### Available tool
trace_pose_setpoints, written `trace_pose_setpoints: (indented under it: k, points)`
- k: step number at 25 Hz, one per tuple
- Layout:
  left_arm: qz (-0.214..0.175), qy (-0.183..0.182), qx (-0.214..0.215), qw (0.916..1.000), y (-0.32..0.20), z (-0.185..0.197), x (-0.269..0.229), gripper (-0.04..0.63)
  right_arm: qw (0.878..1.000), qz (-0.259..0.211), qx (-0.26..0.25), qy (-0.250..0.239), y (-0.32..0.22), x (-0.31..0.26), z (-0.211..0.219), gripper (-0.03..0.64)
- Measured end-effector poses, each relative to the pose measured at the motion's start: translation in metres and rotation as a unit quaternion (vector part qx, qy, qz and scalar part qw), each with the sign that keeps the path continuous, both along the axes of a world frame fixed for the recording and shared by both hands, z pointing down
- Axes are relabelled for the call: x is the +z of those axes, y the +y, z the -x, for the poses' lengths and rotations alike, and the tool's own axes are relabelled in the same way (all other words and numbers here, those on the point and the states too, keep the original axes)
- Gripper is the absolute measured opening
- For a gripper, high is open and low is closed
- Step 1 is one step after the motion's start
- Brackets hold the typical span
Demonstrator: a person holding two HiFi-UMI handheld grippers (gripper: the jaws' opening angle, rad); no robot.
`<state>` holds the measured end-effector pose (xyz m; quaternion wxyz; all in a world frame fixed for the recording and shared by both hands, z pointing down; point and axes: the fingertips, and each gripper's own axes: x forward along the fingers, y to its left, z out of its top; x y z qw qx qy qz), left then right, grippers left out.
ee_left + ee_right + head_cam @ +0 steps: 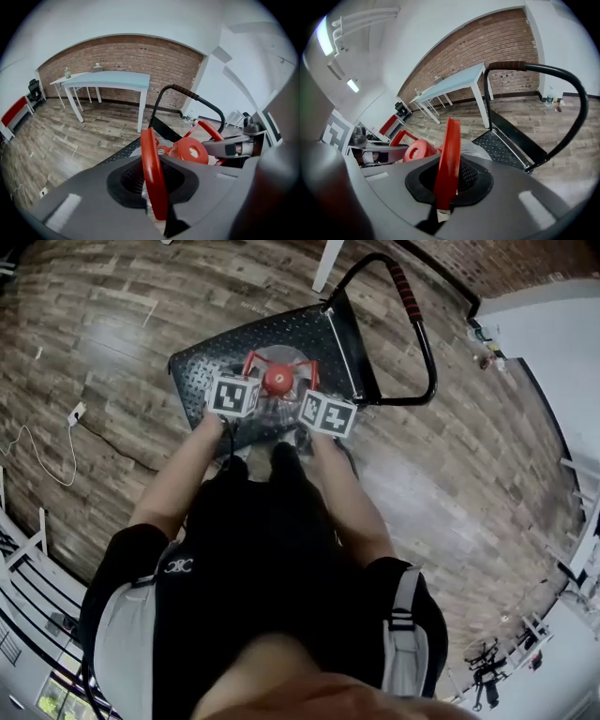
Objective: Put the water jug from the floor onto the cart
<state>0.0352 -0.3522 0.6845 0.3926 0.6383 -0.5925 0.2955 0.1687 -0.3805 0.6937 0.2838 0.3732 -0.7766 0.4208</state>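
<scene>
Gripping the water jug (276,381) by both red handles: left hand-held gripper (154,187) closed on the left handle (149,150), right hand-held gripper (444,187) closed on the right handle (450,140). Jug is over the cart (197,367), toward its near edge. Bare deck to the left, push bar (427,343) at the right end, open floor (94,315) around. Jug bottom hidden, so deck contact is unclear.

I count one water jug (275,381), one cart (211,357), two claws of mine, the left claw (153,187) and the right claw (446,185), and two benches, a nearer bench (112,80) and a farther bench (70,78).
</scene>
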Motion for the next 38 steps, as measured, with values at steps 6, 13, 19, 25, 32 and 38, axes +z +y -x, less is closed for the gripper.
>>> trace_pose_setpoints:
  k: [6, 13, 19, 25, 32, 38]
  points:
    - [0.011, 0.003, -0.05, 0.9987, -0.017, 0.005, 0.025, 0.046, 0.999, 0.0, -0.038, 0.02, -0.031, 0.026, 0.008, 0.026]
    - [0.025, 0.006, -0.088, 0.9958, -0.026, 0.016, 0.053, 0.046, 0.996, 0.0, -0.074, 0.046, -0.049, 0.054, 0.022, 0.026]
    - [0.036, 0.001, -0.116, 0.9926, -0.029, 0.029, 0.071, 0.051, 0.992, 0.008, -0.109, 0.066, -0.058, 0.077, 0.035, 0.025]
    - [0.052, 0.02, -0.123, 0.9908, -0.029, 0.028, 0.101, 0.06, 0.987, 0.02, -0.132, 0.087, -0.061, 0.1, 0.041, 0.025]
    - [0.066, 0.014, -0.121, 0.9903, -0.026, 0.029, 0.121, 0.067, 0.98, 0.023, -0.168, 0.101, -0.06, 0.124, 0.042, 0.025]
    - [0.065, 0.011, -0.127, 0.9898, -0.024, 0.036, 0.12, 0.069, 0.98, 0.024, -0.176, 0.093, -0.061, 0.127, 0.051, 0.025]
